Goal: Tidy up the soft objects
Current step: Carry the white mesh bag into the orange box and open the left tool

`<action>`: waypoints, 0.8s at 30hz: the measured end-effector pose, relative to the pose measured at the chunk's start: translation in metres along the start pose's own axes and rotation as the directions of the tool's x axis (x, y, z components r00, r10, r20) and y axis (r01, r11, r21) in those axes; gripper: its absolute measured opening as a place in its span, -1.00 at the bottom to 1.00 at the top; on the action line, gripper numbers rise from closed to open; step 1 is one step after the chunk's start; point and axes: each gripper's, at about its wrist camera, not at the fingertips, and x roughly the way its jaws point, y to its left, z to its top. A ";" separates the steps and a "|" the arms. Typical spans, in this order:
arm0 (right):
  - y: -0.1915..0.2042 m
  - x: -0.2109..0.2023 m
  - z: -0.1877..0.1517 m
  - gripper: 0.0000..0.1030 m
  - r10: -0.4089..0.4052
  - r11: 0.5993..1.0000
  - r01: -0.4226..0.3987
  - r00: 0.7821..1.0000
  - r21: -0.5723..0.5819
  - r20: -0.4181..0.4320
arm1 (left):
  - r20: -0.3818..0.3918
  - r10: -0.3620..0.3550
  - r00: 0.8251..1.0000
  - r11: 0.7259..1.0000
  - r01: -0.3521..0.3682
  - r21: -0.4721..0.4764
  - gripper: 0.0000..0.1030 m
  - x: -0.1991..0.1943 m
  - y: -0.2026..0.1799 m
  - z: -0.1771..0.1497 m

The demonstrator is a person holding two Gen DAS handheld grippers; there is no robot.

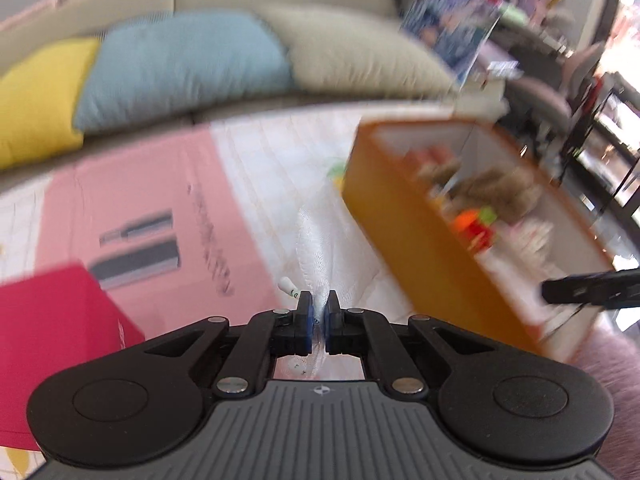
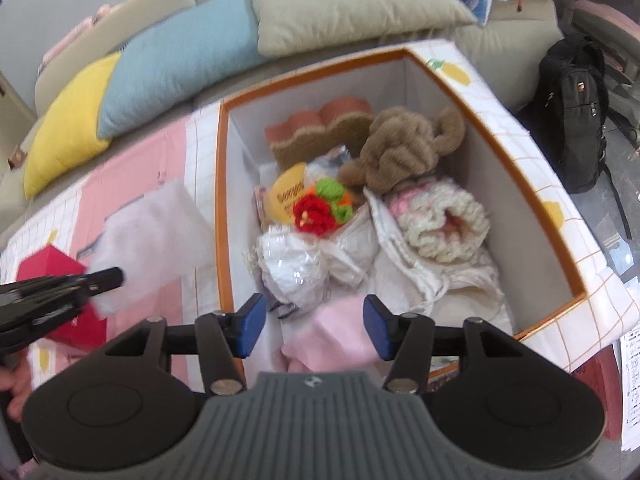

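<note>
My left gripper is shut on a white mesh cloth that hangs from its tips above the table, left of the orange-rimmed storage box. In the right wrist view the same cloth shows at the left with the left gripper on it. My right gripper is open and empty, above the near end of the box, over a pink cloth. The box holds a brown knitted piece, a cream and pink knit, a red crochet flower and white cloths.
A red box and a pink printed sheet lie on the table at the left. Yellow, blue and beige cushions lean on the sofa behind. A black backpack stands at the right on the floor.
</note>
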 end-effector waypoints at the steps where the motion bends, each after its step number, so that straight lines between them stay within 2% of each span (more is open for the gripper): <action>1: 0.000 -0.005 0.000 0.11 -0.005 1.000 0.005 1.000 0.001 0.019 | 0.027 -0.007 1.000 1.000 0.007 0.011 -0.90 -0.010 -0.007 0.006; 5: 0.002 -0.022 0.000 0.11 -0.028 0.999 0.031 0.995 -0.028 0.091 | 0.116 -0.039 0.992 0.997 0.032 0.065 -0.90 -0.038 -0.042 0.031; 9: 0.000 -0.033 0.001 0.11 -0.036 0.999 0.040 0.991 -0.034 0.125 | 0.138 -0.077 0.987 0.993 0.064 0.101 -0.90 -0.042 -0.077 0.051; 16: -0.016 -0.043 -0.006 0.21 -0.116 0.992 0.122 0.983 -0.036 0.144 | 0.034 -0.099 0.994 0.973 0.090 0.212 -0.90 -0.008 -0.132 0.059; 24: -0.035 -0.050 -0.015 0.21 -0.156 0.987 0.160 0.977 -0.016 0.143 | -0.106 -0.055 0.993 0.952 0.084 0.293 -0.89 0.026 -0.157 0.042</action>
